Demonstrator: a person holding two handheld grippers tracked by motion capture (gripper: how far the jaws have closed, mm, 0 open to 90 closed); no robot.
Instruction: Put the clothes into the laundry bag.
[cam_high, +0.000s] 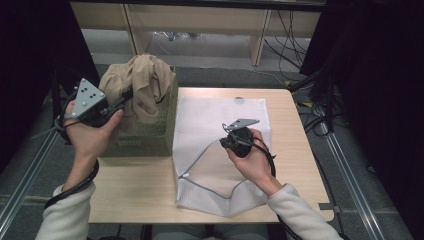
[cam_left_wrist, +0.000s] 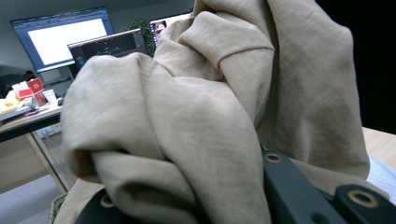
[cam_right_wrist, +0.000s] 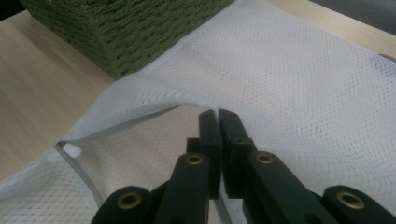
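Two tongs engaged: left tongs (cam_high: 120, 102) clamped on beige garment (cam_high: 140, 85), lifted above green basket (cam_high: 150, 137). Right tongs (cam_right_wrist: 219, 122) pinched on upper edge of mesh bag (cam_high: 220, 125), holding mouth open on surface. Bag opening lies to garment's right, nearer person; next move likely garment rightward into it.

1. No word, brand, number or sign can be read in any of the views.
2. The two lit computer screens (cam_left_wrist: 70, 39) behind the beige cloth in the left gripper view show content too blurred to read.
3. The small red box (cam_left_wrist: 36, 86) on the far desk bears a white mark, too small to make out.
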